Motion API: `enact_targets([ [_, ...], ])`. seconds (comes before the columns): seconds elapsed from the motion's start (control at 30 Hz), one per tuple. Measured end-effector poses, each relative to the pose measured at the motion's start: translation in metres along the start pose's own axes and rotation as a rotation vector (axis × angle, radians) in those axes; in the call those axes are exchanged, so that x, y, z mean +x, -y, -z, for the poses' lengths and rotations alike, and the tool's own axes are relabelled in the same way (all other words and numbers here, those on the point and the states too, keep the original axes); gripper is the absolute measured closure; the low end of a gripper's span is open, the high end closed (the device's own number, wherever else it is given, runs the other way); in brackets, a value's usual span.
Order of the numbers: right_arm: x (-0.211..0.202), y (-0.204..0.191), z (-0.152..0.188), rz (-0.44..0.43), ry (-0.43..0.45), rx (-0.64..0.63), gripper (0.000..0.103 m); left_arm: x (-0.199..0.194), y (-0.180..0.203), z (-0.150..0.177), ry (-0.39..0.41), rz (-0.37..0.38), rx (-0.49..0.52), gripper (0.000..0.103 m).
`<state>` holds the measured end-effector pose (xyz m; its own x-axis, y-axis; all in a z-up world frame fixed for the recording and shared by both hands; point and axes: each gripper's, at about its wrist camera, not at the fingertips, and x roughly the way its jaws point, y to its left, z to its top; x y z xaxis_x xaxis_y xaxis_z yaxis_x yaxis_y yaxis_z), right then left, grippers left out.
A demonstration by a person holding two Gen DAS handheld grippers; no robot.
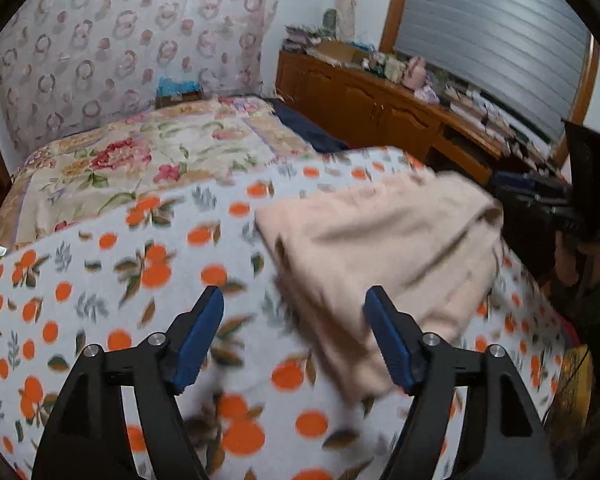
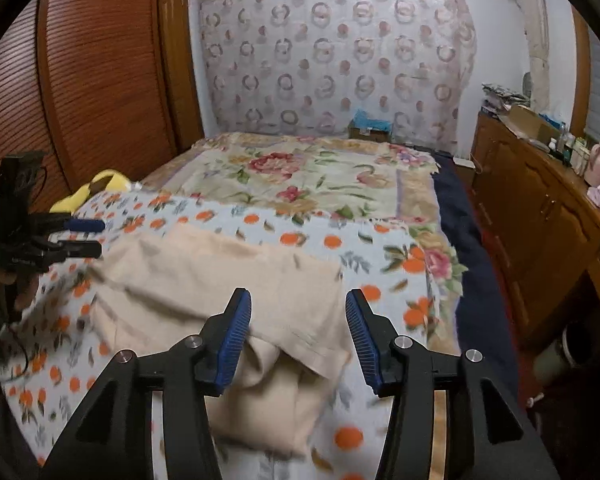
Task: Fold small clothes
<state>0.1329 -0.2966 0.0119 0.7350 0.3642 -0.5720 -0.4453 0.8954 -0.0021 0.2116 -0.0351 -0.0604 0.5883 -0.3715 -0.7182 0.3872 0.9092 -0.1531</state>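
Note:
A beige garment (image 1: 384, 256) lies partly folded on the orange-print blanket (image 1: 100, 280), its top layer doubled over the lower part. My left gripper (image 1: 294, 300) is open and empty, hovering just left of the garment's near edge. In the right wrist view the garment (image 2: 236, 292) lies straight ahead, with a folded flap over bunched cloth below. My right gripper (image 2: 298, 304) is open and empty above the garment's near right corner. The left gripper (image 2: 80, 236) also shows at the far left, beside the garment's left edge.
A floral bedspread (image 2: 308, 176) covers the far half of the bed. A wooden cabinet (image 2: 540, 216) cluttered with small items runs along the right. A slatted wooden door (image 2: 80, 80) stands at the left. A yellow item (image 2: 96, 188) lies at the bed's left edge.

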Motion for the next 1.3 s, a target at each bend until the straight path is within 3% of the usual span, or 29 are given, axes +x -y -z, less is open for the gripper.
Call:
enact_targets([
  [0.23, 0.009, -0.013, 0.016, -0.023, -0.102, -0.063, 0.051, 0.023, 0.008, 0.012, -0.107, 0.025, 0.051, 0.028],
  [0.4, 0.027, -0.018, 0.003, -0.036, -0.098, -0.107, 0.051, 0.035, 0.016, 0.003, -0.117, 0.02, 0.079, 0.028],
  [0.53, 0.041, -0.01, -0.016, -0.055, -0.058, -0.087, 0.052, 0.041, 0.016, -0.014, -0.086, -0.033, 0.094, 0.028],
  [0.57, 0.044, -0.007, -0.023, -0.056, -0.039, -0.075, 0.055, 0.041, 0.015, -0.02, -0.07, -0.038, 0.092, 0.028],
  [0.6, 0.047, -0.004, -0.026, -0.064, -0.025, -0.069, 0.071, 0.041, 0.014, -0.025, -0.057, -0.048, 0.086, 0.028],
  [0.67, 0.052, 0.003, -0.037, -0.08, 0.003, -0.053, 0.092, 0.041, 0.01, -0.036, -0.022, -0.072, 0.067, 0.028],
  [0.73, 0.06, 0.014, -0.044, -0.086, 0.008, -0.013, 0.094, 0.042, 0.003, -0.05, 0.012, -0.099, 0.044, 0.028],
  [0.8, 0.068, 0.026, -0.046, -0.036, 0.004, 0.039, 0.096, 0.049, -0.006, -0.06, 0.032, -0.143, 0.027, 0.028],
  [0.9, 0.077, 0.042, -0.051, 0.056, -0.009, 0.123, 0.096, 0.06, -0.025, -0.07, 0.028, -0.231, -0.02, 0.028],
  [1.03, 0.075, 0.039, -0.052, 0.08, -0.018, 0.143, 0.095, 0.055, -0.045, -0.073, 0.048, -0.212, -0.1, 0.028],
  [1.13, 0.069, 0.029, -0.05, 0.064, -0.012, 0.118, 0.083, 0.049, -0.044, -0.071, 0.07, -0.201, -0.099, 0.028],
  [1.2, 0.059, 0.026, -0.047, 0.041, 0.011, 0.094, 0.064, 0.045, -0.041, -0.072, 0.081, -0.165, -0.096, 0.027],
  [1.3, 0.063, 0.024, -0.043, -0.035, 0.006, 0.035, 0.059, 0.044, -0.034, -0.078, 0.088, -0.113, -0.086, 0.027],
])
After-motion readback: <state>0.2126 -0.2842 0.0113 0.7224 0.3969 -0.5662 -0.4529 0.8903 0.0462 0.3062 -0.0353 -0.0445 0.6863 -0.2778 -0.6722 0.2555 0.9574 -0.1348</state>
